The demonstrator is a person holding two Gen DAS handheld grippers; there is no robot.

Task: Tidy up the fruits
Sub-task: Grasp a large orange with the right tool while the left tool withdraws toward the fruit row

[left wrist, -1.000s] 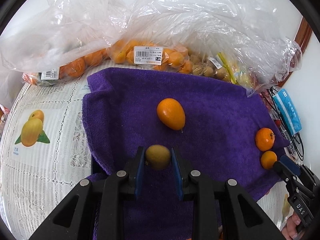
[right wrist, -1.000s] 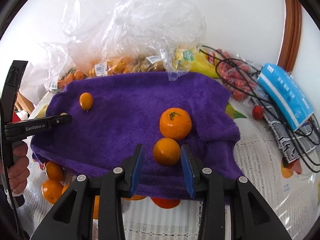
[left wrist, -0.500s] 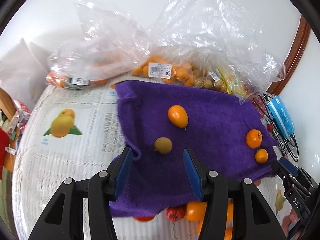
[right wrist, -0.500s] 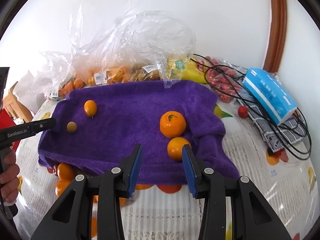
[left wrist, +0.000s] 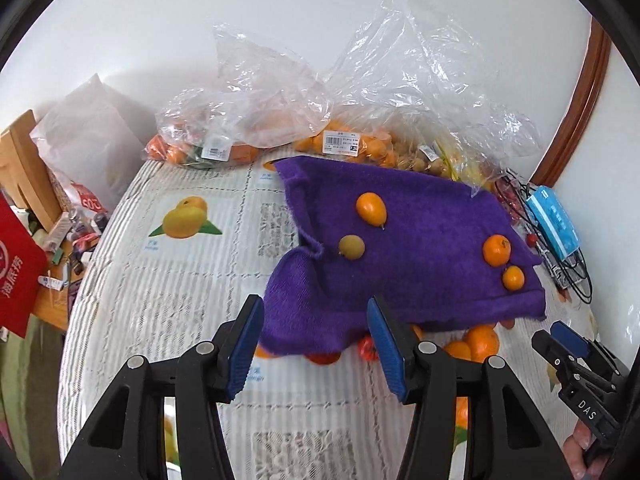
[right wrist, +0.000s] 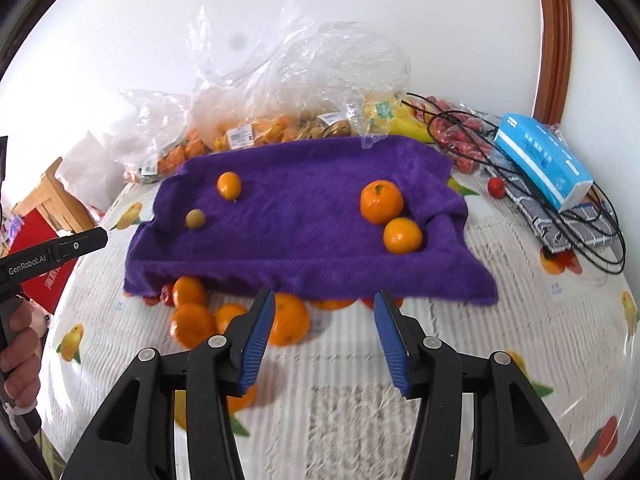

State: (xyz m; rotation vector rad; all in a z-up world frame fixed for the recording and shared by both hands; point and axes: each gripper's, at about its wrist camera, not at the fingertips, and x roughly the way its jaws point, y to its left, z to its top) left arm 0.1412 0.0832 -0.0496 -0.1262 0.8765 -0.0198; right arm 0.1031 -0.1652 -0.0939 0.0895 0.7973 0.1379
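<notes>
Now both claws gape empty; four small round fruits (right wrist: 380,201) dot the purple towel (right wrist: 304,232).

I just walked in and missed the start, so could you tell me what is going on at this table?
A person is sorting fruit with a handheld gripper in each hand. Right now the left gripper and the right gripper are both open and empty, held back from the purple towel. Four fruits sit on the towel: an oval orange fruit and a small brownish fruit on one side, two round oranges on the other. More oranges lie at the towel's front edge.
</notes>
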